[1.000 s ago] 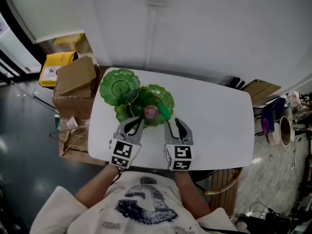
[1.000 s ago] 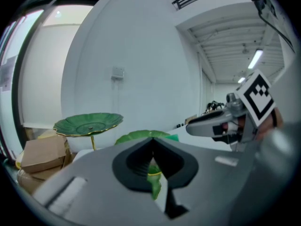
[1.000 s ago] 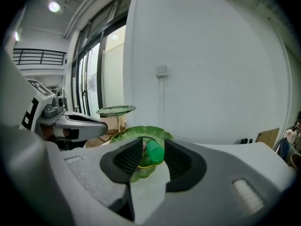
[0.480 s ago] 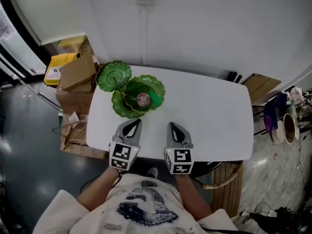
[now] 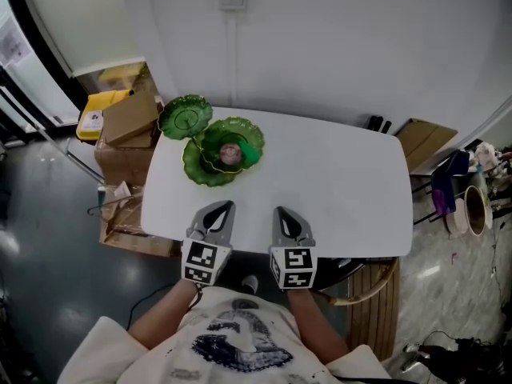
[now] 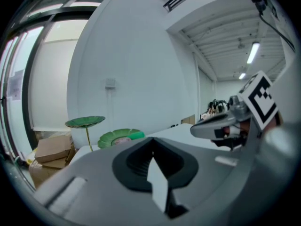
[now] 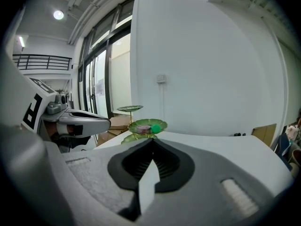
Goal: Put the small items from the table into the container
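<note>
The left gripper (image 5: 227,206) and right gripper (image 5: 281,212) hover at the near edge of the tabletop (image 5: 336,182) — fingers together on each, nothing between them. At the far left, the green leaf-shaped container (image 5: 253,134) holds a pink item (image 5: 230,154) and a green item (image 7: 155,127).

The green dish stand (image 5: 194,165) fills the table's (image 5: 336,190) far left corner; right of the stand, open tabletop.

No writing can be read: the cubes on the left gripper (image 5: 224,208) and right gripper (image 5: 282,214) bear only square markers, and the yellow box's (image 5: 102,106) label (image 5: 94,119) is too small to read.
</note>
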### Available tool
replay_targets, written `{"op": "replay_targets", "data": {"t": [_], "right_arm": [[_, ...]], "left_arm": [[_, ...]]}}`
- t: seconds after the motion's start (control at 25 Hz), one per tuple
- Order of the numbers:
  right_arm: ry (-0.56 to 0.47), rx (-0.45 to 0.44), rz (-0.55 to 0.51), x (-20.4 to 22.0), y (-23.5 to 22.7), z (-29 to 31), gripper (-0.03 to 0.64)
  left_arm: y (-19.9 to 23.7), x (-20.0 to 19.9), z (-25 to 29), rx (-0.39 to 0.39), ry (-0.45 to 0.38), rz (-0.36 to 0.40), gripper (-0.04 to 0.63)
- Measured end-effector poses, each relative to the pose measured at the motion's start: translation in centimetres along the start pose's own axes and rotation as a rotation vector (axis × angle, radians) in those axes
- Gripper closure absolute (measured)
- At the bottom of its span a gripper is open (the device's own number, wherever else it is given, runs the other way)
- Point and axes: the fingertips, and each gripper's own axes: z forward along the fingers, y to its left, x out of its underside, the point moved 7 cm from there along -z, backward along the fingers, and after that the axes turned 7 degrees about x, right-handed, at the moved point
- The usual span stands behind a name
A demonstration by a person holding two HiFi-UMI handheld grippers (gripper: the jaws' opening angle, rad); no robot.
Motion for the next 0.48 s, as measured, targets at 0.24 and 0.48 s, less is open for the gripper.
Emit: {"op": "replay_targets", "data": {"t": [0.24, 0.48], "right_arm": [[-0.004, -0.013, 0.002, 0.17, 0.15, -0.63, 0.617], [-0.004, -0.012, 0.005, 0.31, -0.09, -0.69, 0.617]], "left_arm": [[-0.72, -0.08, -0.43, -0.005, 0.0, 0.022, 0.606], [-0.66, -0.23, -0.33, -0.005, -0.001, 0.025, 0.606]]}}
